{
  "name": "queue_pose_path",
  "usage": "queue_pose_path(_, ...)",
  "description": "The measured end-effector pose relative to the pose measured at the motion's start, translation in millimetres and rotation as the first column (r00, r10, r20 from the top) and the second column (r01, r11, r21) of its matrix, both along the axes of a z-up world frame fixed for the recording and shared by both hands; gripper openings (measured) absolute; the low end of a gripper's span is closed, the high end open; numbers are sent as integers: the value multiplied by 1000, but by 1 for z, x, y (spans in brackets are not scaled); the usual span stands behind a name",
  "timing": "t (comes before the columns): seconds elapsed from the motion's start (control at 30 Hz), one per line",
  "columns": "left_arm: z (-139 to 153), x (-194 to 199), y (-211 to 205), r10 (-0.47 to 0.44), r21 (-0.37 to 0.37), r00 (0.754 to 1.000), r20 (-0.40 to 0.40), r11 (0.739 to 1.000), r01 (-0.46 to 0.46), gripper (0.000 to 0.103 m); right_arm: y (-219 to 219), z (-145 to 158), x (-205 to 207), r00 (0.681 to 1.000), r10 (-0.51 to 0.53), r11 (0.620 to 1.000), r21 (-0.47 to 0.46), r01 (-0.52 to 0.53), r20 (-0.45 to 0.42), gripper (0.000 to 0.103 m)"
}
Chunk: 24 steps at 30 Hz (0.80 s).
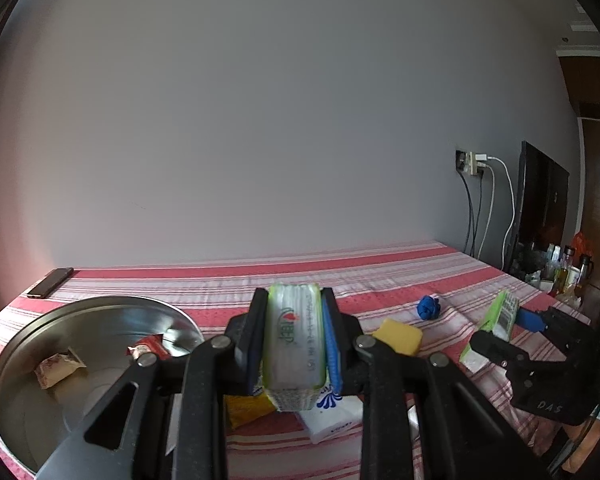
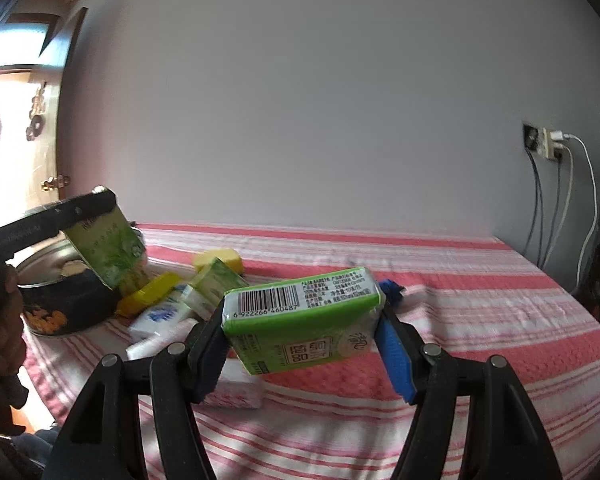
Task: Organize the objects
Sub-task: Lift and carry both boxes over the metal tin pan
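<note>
Black linkage arms fill the bottom of both wrist views. Between them, the left gripper (image 1: 294, 336) is clenched on a green-edged tissue pack (image 1: 294, 344), held on edge above the striped cloth (image 1: 380, 276) near its front edge. The right gripper (image 2: 304, 320) grasps a second green tissue pack (image 2: 304, 312) by its two ends, barcode face up, lifted clear of the cloth.

Directly under the left pack lie a yellow packet (image 1: 246, 408) and a white-and-blue tissue pack (image 1: 332, 416). From the right view the heap near the cloth's left edge counts one yellow packet (image 2: 152, 292), two white-and-blue packs (image 2: 162, 316) (image 2: 156, 344), and one more green pack (image 2: 220, 278) leaning among them. A yellow sponge block (image 1: 398, 336) sits just beside the left gripper's right finger, and a blue knotted ball (image 1: 428, 307) lies further toward the right edge.

A metal bowl (image 1: 20, 360) stands at the cloth's left front corner, touching the left linkage in the picture; two wrapped sweets (image 1: 58, 368) (image 1: 150, 346) rest inside it. A dark phone (image 1: 50, 282) lies at the far left corner by the wall. Beyond the right edge, wall sockets (image 1: 474, 162) carry several cables, beside a dark screen (image 1: 544, 200) and some bottles (image 1: 568, 268).
</note>
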<state>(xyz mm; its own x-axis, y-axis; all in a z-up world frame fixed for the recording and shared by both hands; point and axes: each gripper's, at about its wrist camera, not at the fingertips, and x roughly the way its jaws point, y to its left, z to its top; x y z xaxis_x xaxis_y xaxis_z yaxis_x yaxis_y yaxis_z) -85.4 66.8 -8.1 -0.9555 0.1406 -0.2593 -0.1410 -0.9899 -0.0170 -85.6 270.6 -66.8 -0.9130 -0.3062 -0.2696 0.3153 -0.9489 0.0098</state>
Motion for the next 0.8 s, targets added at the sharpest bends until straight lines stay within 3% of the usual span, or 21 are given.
queue_pose_path(0.47,15,12,-30,41,39,999,-14,998,-41,24,-36,31,0,994,108,994,-11,-108,-29,69)
queue_pose_path(0.8,28,19,-75,137,75,990,-21,988,-135,24,-75,61,-19,973,228,973,-12,-229,-39,69)
